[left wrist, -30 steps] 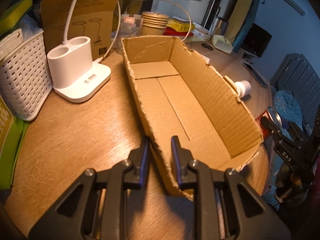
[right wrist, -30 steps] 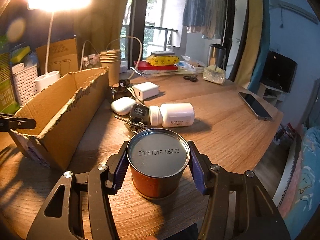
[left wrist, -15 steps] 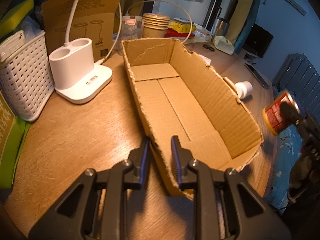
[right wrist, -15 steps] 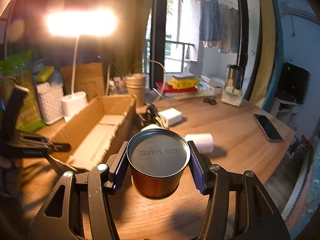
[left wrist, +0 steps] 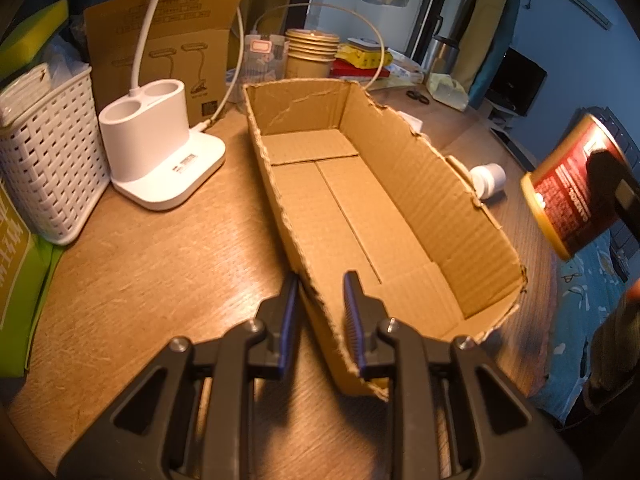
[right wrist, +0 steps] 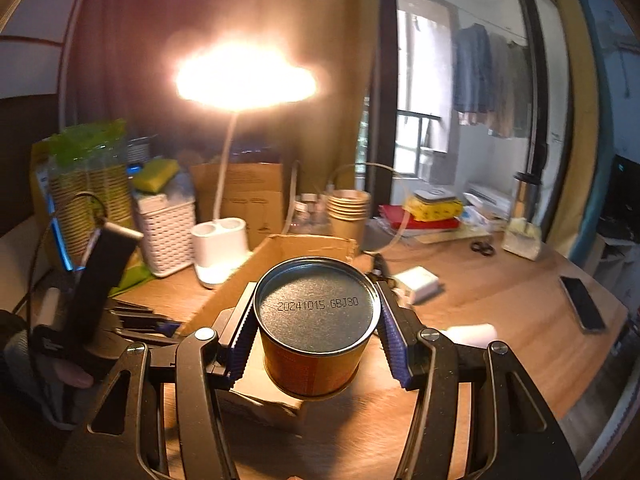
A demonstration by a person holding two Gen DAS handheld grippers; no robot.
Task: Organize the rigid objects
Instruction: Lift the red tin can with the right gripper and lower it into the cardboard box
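Right tool (right wrist: 316, 334) clamps the can (right wrist: 314, 326) aloft, apparently beside the cardboard box (left wrist: 360, 208); left tool (left wrist: 320, 316), narrow, straddles the box's near wall, grip uncertain.

I note a plain tan cardboard box (left wrist: 360, 200) with corrugated ribbing along its torn rim. The can (left wrist: 568, 196) is dark red with a gold band and pale lettering; in the right wrist view its lid (right wrist: 317, 305) is grey with black stamped code. Both grippers are black, the pads (right wrist: 394, 340) ridged blue. The basket (left wrist: 48, 168) is white in a woven lattice, the lamp base (left wrist: 160, 152) white. The table (left wrist: 140, 272) is warm brown woodgrain. A bottle (left wrist: 488, 178), blurred, appears white.
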